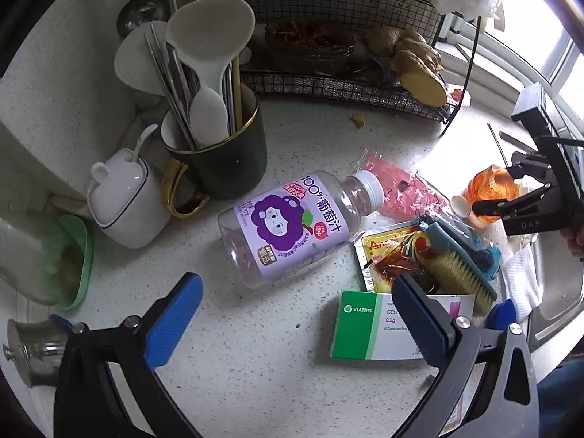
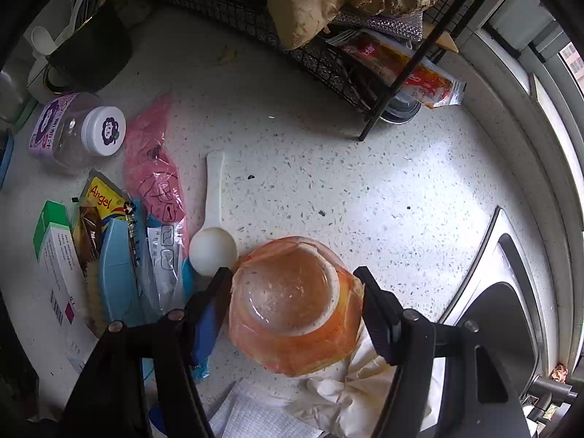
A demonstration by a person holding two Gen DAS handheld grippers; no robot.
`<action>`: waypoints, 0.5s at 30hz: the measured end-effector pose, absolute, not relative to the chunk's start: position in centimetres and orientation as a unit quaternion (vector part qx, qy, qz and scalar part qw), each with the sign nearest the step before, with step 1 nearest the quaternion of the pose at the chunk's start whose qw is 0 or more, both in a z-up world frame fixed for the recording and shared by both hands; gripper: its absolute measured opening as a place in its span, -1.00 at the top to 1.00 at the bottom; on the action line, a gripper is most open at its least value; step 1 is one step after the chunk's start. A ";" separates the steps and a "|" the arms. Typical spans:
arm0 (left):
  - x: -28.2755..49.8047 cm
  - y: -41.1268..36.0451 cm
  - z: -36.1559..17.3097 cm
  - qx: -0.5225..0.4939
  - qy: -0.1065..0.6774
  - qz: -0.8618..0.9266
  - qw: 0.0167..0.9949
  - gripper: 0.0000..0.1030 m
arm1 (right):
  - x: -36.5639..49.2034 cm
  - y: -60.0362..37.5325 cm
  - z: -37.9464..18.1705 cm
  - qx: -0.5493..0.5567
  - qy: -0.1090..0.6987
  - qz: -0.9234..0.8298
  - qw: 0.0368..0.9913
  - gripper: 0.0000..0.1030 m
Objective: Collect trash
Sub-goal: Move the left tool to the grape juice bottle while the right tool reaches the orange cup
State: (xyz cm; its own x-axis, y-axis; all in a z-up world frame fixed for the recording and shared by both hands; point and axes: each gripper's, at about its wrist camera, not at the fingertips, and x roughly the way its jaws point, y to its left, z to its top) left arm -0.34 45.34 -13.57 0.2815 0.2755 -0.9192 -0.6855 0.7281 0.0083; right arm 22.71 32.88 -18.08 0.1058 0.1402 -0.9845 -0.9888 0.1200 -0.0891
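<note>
My right gripper [image 2: 294, 284] points straight down, shut on an orange see-through plastic cup [image 2: 292, 314] that stands upside down on the speckled counter [image 2: 328, 168]; both fingers touch its sides. The left wrist view shows that gripper [image 1: 492, 189] at the far right, around the orange cup [image 1: 489, 182]. My left gripper [image 1: 295, 310] is open above the counter, with nothing between its blue pads [image 1: 173, 314]. Just ahead of it lies an empty purple-labelled juice bottle [image 1: 288, 226]. Its right finger overlaps a green and white medicine box [image 1: 356, 328].
A pink wrapper [image 1: 401, 189], a yellow sachet [image 1: 383, 252], a blue brush [image 1: 463, 255] and a white scoop [image 2: 213, 219] lie nearby. A green utensil mug [image 1: 226, 157], a white lidded pot [image 1: 124, 197], a wire rack [image 1: 346, 87] with ginger, and a sink [image 2: 503, 284] surround them.
</note>
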 end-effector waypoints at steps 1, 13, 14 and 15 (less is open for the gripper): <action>-0.3 45.5 -13.6 -0.188 0.519 0.302 0.777 -1.00 | 22.7 32.8 -17.9 -0.454 0.463 0.483 0.588 -0.24; 2.5 47.9 -14.3 -0.028 0.590 0.189 0.784 -1.00 | 22.3 27.2 -10.7 -0.371 0.479 0.493 0.624 -0.23; 2.8 48.2 -14.5 -0.025 0.593 0.175 0.785 -1.00 | 22.1 26.7 -10.3 -0.365 0.483 0.495 0.623 -0.23; 3.1 48.5 -14.8 -0.022 0.598 0.163 0.784 -1.00 | 21.6 25.8 -9.7 -0.360 0.486 0.496 0.623 -0.23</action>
